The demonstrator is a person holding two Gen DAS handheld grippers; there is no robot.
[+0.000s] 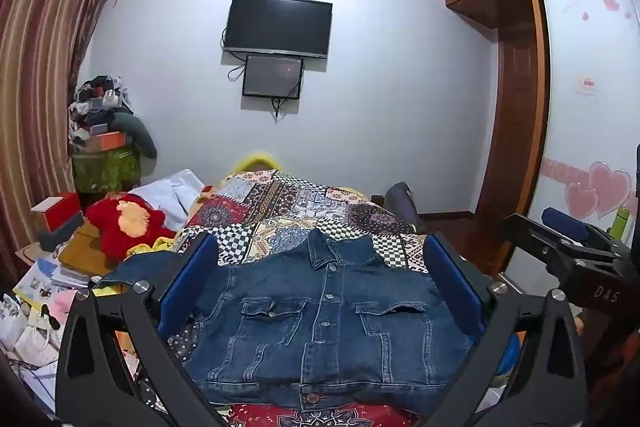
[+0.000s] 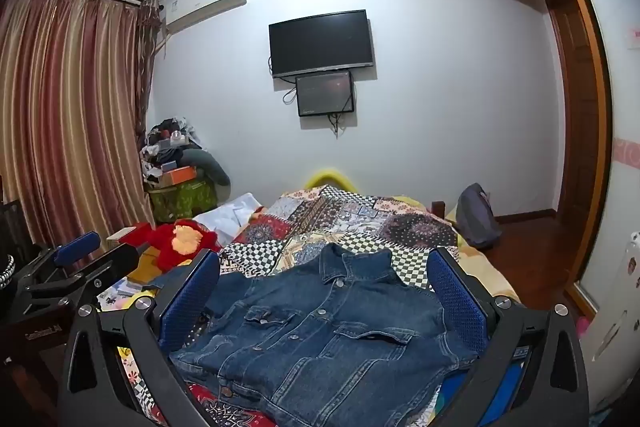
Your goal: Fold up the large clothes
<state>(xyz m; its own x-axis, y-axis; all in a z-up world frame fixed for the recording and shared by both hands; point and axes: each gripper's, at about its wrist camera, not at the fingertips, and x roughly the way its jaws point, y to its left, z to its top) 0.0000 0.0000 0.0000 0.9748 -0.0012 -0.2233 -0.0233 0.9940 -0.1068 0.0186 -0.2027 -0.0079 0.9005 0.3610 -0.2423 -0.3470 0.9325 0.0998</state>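
Note:
A dark blue denim jacket [image 1: 320, 327] [image 2: 320, 331] lies front up and buttoned on the patchwork quilt [image 1: 280, 203] [image 2: 340, 215], collar toward the far wall. One sleeve [image 1: 132, 267] runs off to the left behind a finger. My left gripper [image 1: 320, 247] hovers over the near half of the jacket, open wide, with nothing touching its blue pads [image 1: 188, 279]. My right gripper [image 2: 324, 259] is held the same way beside it, open and empty, pads [image 2: 456, 291] clear of the cloth. Each gripper shows at the edge of the other's view: right gripper [image 1: 576, 239], left gripper [image 2: 80, 255].
A red plush toy [image 1: 128, 223] [image 2: 180, 243] and piled books and papers [image 1: 44, 283] lie left of the bed. A grey backpack [image 2: 476, 215] leans at the bed's far right. A wooden wardrobe [image 1: 516, 107] and sliding door stand on the right, curtains [image 2: 72, 115] on the left.

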